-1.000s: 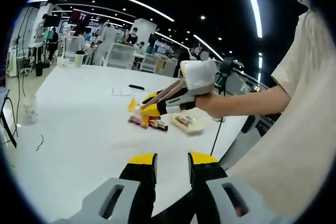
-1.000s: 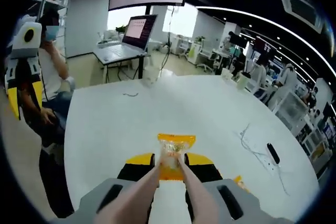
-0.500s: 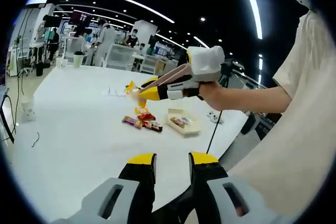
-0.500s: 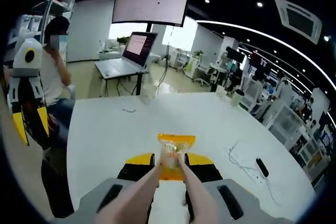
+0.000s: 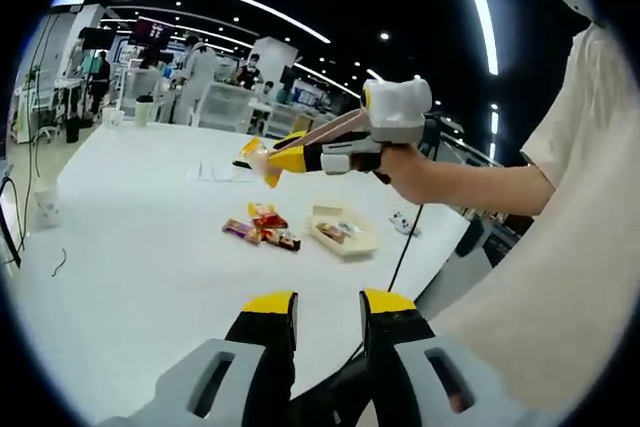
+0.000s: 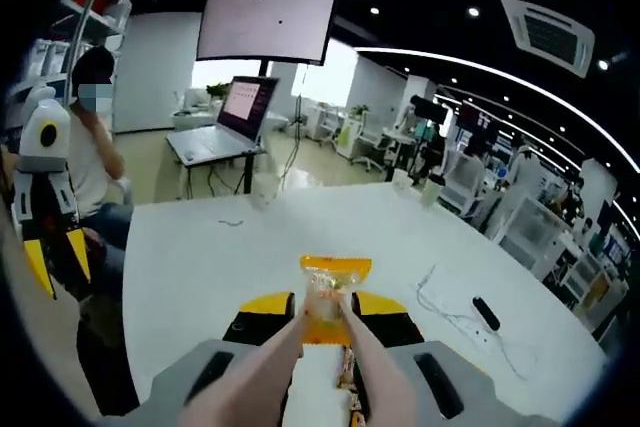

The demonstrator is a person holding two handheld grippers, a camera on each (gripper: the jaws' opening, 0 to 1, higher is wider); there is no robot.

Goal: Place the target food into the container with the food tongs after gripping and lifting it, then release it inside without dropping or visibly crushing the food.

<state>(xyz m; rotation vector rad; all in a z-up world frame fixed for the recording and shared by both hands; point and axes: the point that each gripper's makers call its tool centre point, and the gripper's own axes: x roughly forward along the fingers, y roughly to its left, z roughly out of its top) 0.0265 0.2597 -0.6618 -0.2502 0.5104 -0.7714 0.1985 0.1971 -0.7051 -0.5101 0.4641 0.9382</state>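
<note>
My right gripper is shut on a pair of pale food tongs, and the tong tips pinch a yellow snack packet held in the air above the white table. In the left gripper view that same right gripper, in a person's hand, hovers well above the table with the yellow packet at the tong tips. A shallow pale container with some food in it lies on the table below, to the right. My left gripper stands open near the table's edge, holding nothing.
Several loose snack packets lie just left of the container. A cable and a black remote lie on the table's right side. A seated person and a laptop desk are beyond the far edge. A paper cup stands at left.
The right gripper has risen with the tongs and yellow packet, from just over the loose packets to well above the table. The left gripper has stayed open.
</note>
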